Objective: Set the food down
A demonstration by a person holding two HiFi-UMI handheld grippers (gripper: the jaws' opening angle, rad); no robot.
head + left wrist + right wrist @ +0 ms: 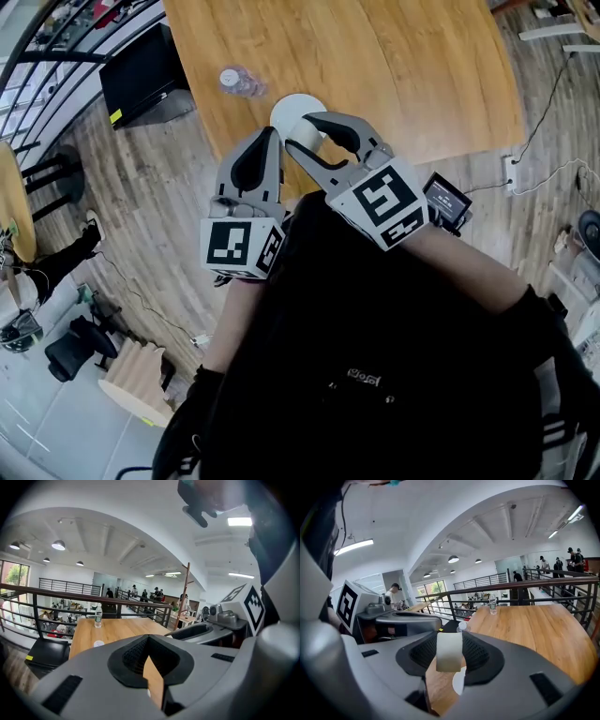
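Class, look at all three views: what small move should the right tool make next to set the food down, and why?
Probably lower the right tool toward the round white plate before opening. Its jaws grip the pale rectangular food block, and the plate shows below it on the light wooden table, seemingly not yet touched.

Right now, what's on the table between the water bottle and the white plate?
Nothing: in the head view, only bare table shows between bottle and plate.

Bright, even light; sharp focus; fisheye-warped, vignetted edges.
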